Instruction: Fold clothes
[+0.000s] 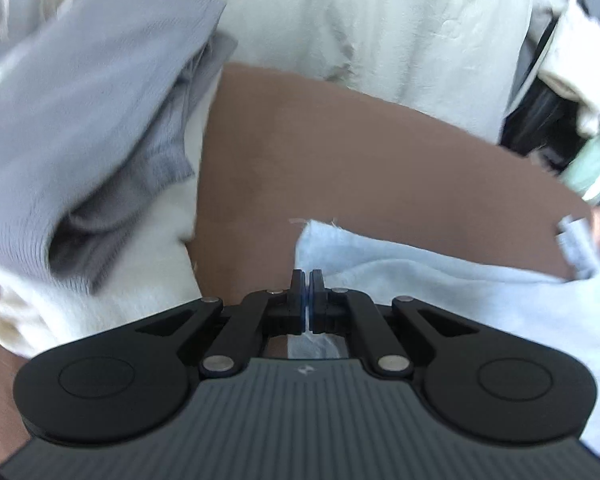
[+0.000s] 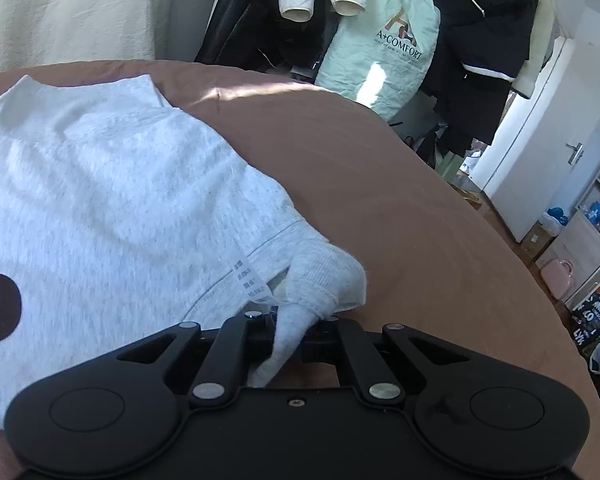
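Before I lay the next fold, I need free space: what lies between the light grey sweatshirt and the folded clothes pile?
Only bare brown bedcover, seen in the left wrist view.

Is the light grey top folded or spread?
Mostly spread: the light grey top lies flat on the brown cover, one corner bunched in the right gripper.

"A+COMFORT" reads in gold letters on a pale green quilted bag (image 2: 384,44) hanging among coats; the print on the sweatshirt's care label (image 2: 252,280) is illegible.

Light grey garment (image 2: 112,184) spread flat on brown bedcover (image 2: 380,184), hem corner bunched.
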Available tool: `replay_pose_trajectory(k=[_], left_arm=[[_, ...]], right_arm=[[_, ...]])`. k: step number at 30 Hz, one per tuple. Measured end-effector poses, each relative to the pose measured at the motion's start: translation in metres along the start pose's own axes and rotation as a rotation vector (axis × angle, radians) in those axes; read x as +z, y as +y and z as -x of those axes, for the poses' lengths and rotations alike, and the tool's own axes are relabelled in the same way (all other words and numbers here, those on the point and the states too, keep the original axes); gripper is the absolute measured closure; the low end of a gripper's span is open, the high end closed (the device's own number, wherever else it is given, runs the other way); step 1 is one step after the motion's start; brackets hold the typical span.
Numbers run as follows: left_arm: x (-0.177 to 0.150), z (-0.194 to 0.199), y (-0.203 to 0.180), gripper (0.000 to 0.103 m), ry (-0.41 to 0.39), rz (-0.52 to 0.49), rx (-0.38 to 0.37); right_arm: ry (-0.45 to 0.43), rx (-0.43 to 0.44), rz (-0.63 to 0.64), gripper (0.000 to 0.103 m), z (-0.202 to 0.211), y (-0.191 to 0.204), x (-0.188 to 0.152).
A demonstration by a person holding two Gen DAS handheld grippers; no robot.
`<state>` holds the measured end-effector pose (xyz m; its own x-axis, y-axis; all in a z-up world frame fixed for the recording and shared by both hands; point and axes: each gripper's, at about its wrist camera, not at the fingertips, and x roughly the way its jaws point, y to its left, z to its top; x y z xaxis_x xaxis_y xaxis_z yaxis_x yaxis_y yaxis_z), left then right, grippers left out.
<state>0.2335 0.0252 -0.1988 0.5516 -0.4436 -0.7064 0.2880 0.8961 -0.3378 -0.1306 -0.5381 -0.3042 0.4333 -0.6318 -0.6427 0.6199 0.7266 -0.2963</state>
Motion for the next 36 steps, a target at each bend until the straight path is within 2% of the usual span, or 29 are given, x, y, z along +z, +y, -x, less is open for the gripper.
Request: replay_pose_trajectory(k=[4,6,10,14,16,18,20,21,23,25,27,29,32,34,36], left_arm=[[-0.008,-0.001,0.011,0.092,0.047,0.068,-0.023],[-0.014,0.003,0.008,0.091,0.036,0.050,-0.033],[-0.023,-0.002,-0.005,0.091,0.005,-0.055,-0.035],[-0.024,-0.007,-0.005,0.089,0.003,-0.023,-0.078],[-0.022,-0.010,-0.005,0.082,0.001,0.009,-0.101],[-0.022,-0.012,-0.007,0.084,-0.007,0.007,-0.101],[-0.023,-0.012,-0.013,0.100,-0.025,-0.048,-0.068],[-0.023,-0.010,-0.018,0.102,-0.048,-0.088,-0.040],[-0.021,-0.001,-0.026,0.103,-0.120,-0.165,0.014],[-0.016,0.010,-0.031,0.102,-0.216,-0.189,0.004],[-0.009,0.013,-0.030,0.102,-0.256,-0.181,0.000],[-0.008,0.001,-0.030,0.102,-0.238,-0.173,0.024],[-0.019,-0.030,-0.028,0.100,-0.140,-0.168,0.105],[-0.028,-0.037,-0.031,0.097,-0.137,-0.190,0.132],[-0.026,-0.034,-0.034,0.094,-0.147,-0.189,0.147]], right_arm=[[0.000,0.027,-0.040,0.100,-0.003,-0.006,-0.002],[0.005,0.057,-0.100,0.099,-0.005,-0.013,-0.003],[0.001,0.092,-0.178,0.099,-0.007,-0.021,-0.007],[-0.014,0.110,-0.223,0.099,-0.009,-0.024,-0.012],[-0.021,0.118,-0.246,0.099,-0.010,-0.025,-0.015],[-0.020,0.124,-0.251,0.098,-0.010,-0.026,-0.015],[-0.019,0.125,-0.255,0.098,-0.010,-0.027,-0.015],[-0.019,0.125,-0.255,0.098,-0.010,-0.026,-0.015],[-0.019,0.126,-0.256,0.098,-0.010,-0.026,-0.015],[-0.018,0.127,-0.258,0.098,-0.009,-0.026,-0.015],[-0.019,0.128,-0.255,0.098,-0.009,-0.027,-0.015],[-0.022,0.129,-0.251,0.098,-0.010,-0.026,-0.016],[-0.021,0.127,-0.246,0.098,-0.010,-0.026,-0.015],[-0.017,0.122,-0.241,0.098,-0.010,-0.025,-0.013],[-0.022,0.093,-0.183,0.099,-0.010,-0.019,-0.009]])
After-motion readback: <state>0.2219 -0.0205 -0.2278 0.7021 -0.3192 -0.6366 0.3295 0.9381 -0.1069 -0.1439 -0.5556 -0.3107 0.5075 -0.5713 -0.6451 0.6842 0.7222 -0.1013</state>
